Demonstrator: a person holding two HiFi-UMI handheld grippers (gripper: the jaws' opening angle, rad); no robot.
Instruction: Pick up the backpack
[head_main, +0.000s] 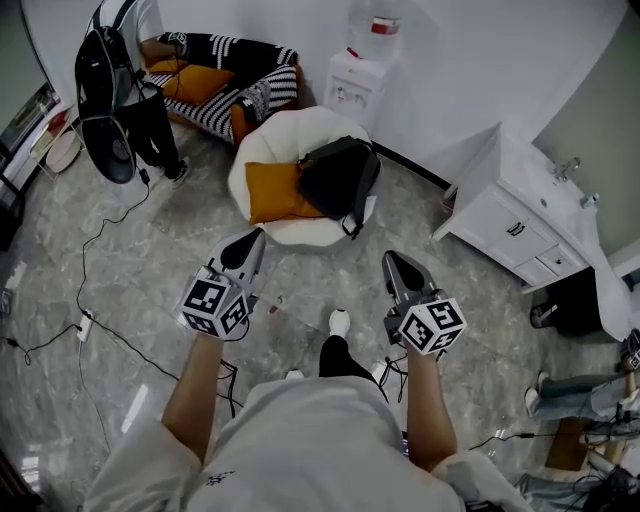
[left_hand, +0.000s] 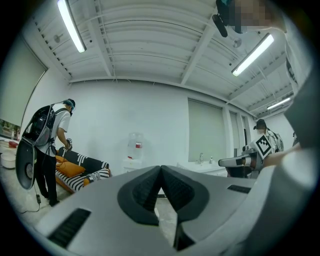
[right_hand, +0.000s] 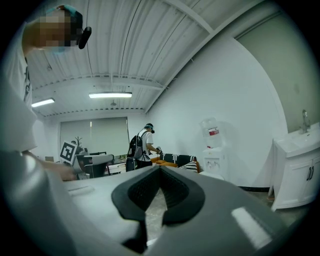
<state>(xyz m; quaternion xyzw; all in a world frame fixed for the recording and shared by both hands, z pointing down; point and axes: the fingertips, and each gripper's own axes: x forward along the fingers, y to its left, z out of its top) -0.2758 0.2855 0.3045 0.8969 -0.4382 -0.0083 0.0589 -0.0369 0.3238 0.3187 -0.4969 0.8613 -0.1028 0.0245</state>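
The left gripper and right gripper have jaws pressed together, nothing between them (both level above the grey marble floor). Beyond, the black fabric backpack lies on the round white armchair, touching an orange cushion.

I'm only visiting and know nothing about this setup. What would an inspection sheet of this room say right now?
Surface: grey marbled floor, with a white round chair standing on it.
Job's things: black backpack lies on the chair, untouched.
Clutter: orange cushion beside the backpack.
Grippers: left gripper and right gripper both shut, empty, short of the chair.
Cables: black cables and a power strip on the floor at left.
Surroundings: water dispenser, striped sofa, sink cabinet, another person.
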